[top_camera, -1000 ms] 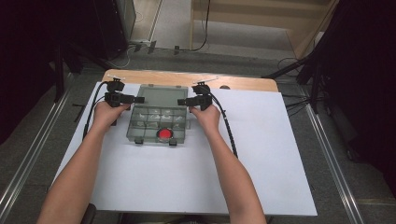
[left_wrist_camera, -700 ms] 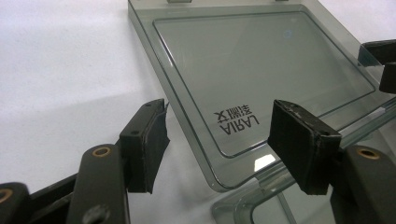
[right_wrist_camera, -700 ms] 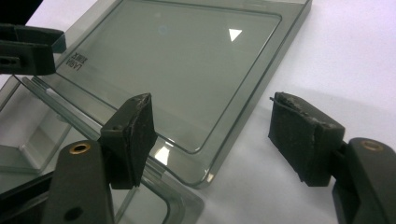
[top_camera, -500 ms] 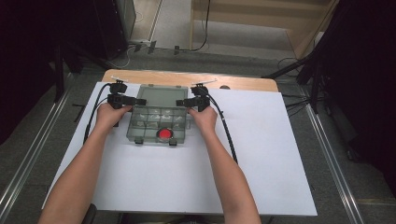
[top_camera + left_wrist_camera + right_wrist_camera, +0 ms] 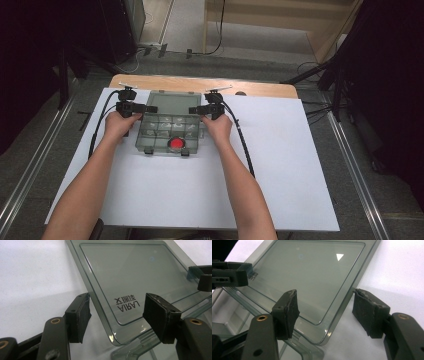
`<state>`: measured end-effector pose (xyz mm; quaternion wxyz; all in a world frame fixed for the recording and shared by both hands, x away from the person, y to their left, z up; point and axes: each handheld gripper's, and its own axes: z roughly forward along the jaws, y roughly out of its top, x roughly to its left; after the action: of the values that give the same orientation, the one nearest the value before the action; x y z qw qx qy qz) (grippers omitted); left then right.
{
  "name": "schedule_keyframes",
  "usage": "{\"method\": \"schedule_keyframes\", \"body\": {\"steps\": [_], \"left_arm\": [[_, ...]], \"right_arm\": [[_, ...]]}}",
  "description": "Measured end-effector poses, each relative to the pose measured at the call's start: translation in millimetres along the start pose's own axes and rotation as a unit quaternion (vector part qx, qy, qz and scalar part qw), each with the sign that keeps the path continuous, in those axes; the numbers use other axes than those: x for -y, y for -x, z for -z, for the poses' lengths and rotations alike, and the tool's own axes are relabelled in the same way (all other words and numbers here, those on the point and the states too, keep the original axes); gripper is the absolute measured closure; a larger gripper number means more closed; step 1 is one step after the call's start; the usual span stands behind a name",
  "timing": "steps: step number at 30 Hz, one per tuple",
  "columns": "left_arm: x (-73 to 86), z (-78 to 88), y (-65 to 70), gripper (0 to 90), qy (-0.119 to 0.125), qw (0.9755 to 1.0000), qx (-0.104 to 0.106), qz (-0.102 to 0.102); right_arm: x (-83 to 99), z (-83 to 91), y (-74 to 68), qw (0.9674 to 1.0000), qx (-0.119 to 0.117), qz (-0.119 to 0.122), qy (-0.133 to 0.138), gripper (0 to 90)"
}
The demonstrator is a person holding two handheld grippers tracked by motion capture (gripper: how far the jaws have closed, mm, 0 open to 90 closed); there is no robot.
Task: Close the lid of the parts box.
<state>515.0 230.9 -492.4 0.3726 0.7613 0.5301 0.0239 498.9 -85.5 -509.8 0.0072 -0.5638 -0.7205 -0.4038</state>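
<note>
At the left, the left gripper (image 5: pixel 143 107) has its jaws spread around the left corner of the lid (image 5: pixel 135 275) of the clear compartment box (image 5: pixel 167 134), which sits on the white table (image 5: pixel 280 170); the pads do not seem to press it. A red piece (image 5: pixel 176 144) lies in a front compartment. At the right, the right gripper (image 5: pixel 195 110) has just been closing, with the lid's right corner between its open jaws. If one side bites first, the hinged lid could twist or the light box could skid.
</note>
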Motion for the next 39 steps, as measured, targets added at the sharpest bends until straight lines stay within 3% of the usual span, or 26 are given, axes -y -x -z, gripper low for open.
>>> {"method": "schedule_keyframes", "body": {"steps": [10,19,28,39], "left_arm": [[0.3,-1.2,-0.1,39.3,0.006,0.9999,0.007,0.009],[-0.1,1.0,2.4,41.8,0.016,0.9999,0.0,-0.005],[0.0,6.1,0.8,49.1,0.035,0.9993,0.002,-0.015],[-1.6,15.3,-1.0,59.9,0.046,0.9985,0.007,-0.028]], "right_arm": [[0.9,-0.6,-2.7,1.0,-0.002,-0.003,-0.004,42.9],[0.3,-1.1,-1.9,1.0,-0.005,-0.003,0.006,45.5],[-2.8,6.3,-1.5,0.9997,-0.001,0.01,0.02,55.5],[-6.7,13.9,-1.7,0.999,-0.015,0.021,0.037,56.4]]}}
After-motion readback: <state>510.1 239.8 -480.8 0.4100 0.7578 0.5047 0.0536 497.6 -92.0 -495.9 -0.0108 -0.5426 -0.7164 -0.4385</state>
